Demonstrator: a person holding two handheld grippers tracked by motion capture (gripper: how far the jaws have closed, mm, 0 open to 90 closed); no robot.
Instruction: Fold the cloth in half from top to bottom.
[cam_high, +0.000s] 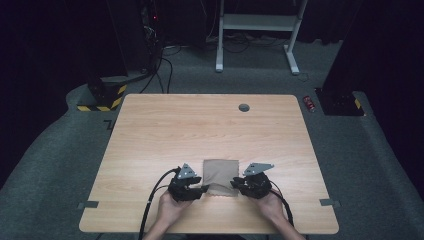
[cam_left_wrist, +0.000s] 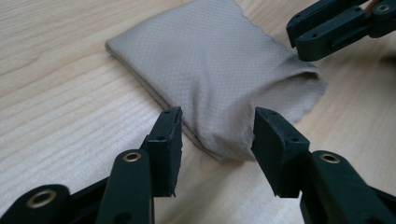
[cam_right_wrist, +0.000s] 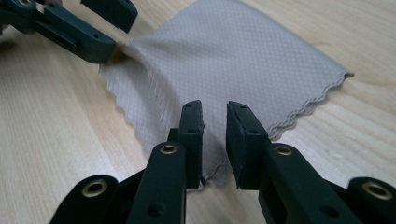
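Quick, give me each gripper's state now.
Left gripper: open, jaws astride the folded corner of the cloth.
Right gripper: narrow gap, over the cloth's scalloped edge; grip cannot be told.

Cloth (cam_high: 220, 176) on table (cam_high: 200, 125) near front edge, between left gripper (cam_high: 200, 190) and right gripper (cam_high: 236, 184).

Both hands reach forward low, the left black two-jaw tongs (cam_left_wrist: 217, 128) spread wide, the right black tongs (cam_right_wrist: 215, 122) parted only narrowly, tips angled inward.
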